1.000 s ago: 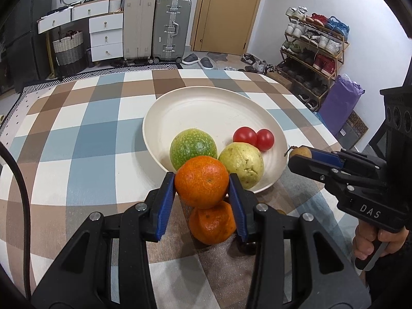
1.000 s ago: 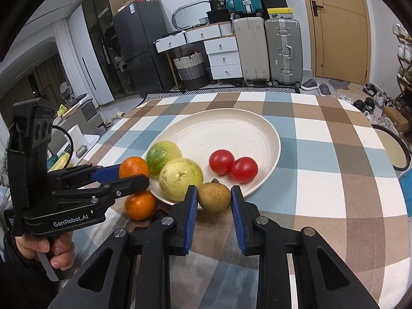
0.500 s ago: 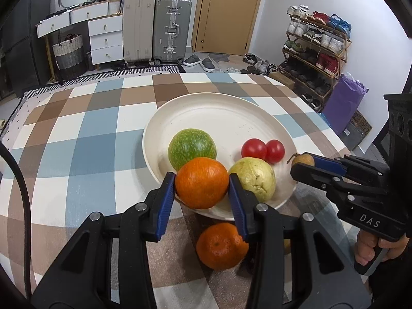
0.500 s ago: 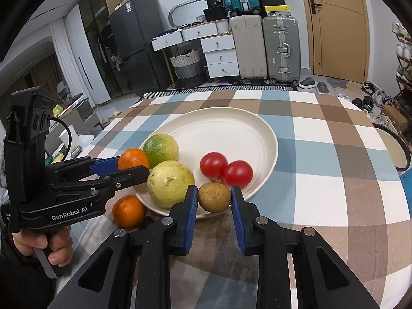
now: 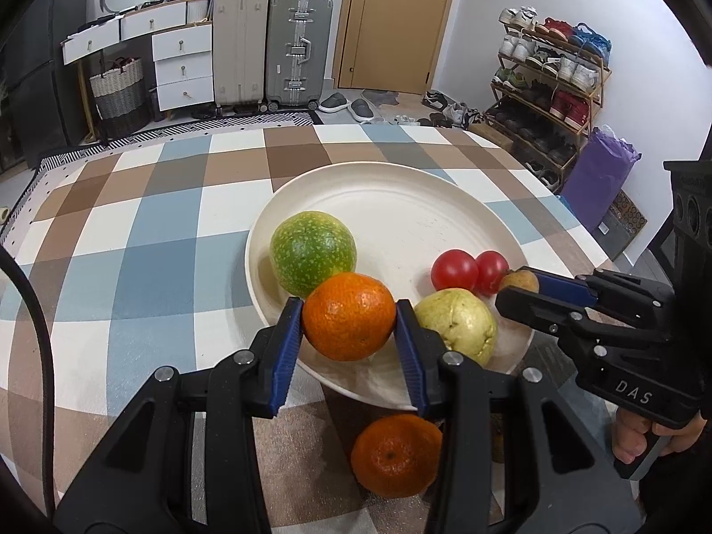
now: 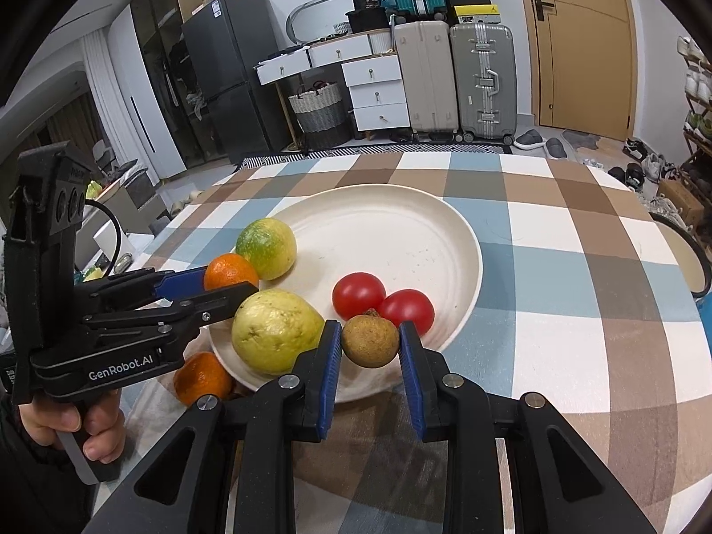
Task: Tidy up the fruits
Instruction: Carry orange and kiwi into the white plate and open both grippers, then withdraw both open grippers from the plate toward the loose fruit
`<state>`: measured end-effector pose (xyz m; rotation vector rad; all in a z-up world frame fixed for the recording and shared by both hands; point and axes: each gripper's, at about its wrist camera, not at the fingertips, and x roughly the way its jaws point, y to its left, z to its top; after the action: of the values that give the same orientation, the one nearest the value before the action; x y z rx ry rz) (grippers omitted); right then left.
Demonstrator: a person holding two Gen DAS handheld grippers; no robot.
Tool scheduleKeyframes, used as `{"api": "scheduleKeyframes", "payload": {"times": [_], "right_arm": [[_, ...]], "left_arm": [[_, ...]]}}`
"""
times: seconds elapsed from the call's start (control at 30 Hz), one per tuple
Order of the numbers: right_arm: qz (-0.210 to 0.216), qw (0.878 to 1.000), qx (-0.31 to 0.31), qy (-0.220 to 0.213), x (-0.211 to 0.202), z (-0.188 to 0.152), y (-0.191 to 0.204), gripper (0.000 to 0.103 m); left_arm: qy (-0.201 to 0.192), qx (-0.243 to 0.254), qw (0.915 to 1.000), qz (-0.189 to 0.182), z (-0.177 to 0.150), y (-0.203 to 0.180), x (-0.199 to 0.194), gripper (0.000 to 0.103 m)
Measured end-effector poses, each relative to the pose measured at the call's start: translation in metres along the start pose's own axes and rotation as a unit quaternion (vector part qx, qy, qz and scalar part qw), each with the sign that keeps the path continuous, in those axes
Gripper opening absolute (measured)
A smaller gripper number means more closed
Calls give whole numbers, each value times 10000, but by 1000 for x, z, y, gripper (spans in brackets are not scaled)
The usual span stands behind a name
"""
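**Both grippers loaded, fruits over plate's near rim**

Orange (image 5: 348, 322) clamped between left gripper (image 5: 349, 329) pads, hanging over the near-left rim of the white plate (image 5: 400, 204), just in front of the green citrus (image 5: 313, 258). Small brown fruit (image 6: 370, 341) pinched in right gripper (image 6: 370, 347), jaws narrow, over the near rim, touching or just beside the two tomatoes (image 6: 382, 300). Yellow guava (image 6: 276, 331) sits between the two held fruits. Second orange (image 5: 396, 456) off the plate, on the checked tablecloth (image 5: 133, 267) below the near rim, nearer the left gripper. Key relation: bare plate floor lies ahead of both jaws, toward the far rim; release there looks likely next. Roundish fruits, no long axis; may roll.
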<state>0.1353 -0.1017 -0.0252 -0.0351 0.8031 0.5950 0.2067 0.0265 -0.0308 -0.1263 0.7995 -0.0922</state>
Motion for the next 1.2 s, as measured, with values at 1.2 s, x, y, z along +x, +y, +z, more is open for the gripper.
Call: {"api": "scheduleKeyframes", "payload": {"times": [1.2], "right_arm": [[-52,9992,245,-301,-33,-2,-19,47]], "left_arm": [[-232,-110,9995,191,-17,-1,-46,47]]}}
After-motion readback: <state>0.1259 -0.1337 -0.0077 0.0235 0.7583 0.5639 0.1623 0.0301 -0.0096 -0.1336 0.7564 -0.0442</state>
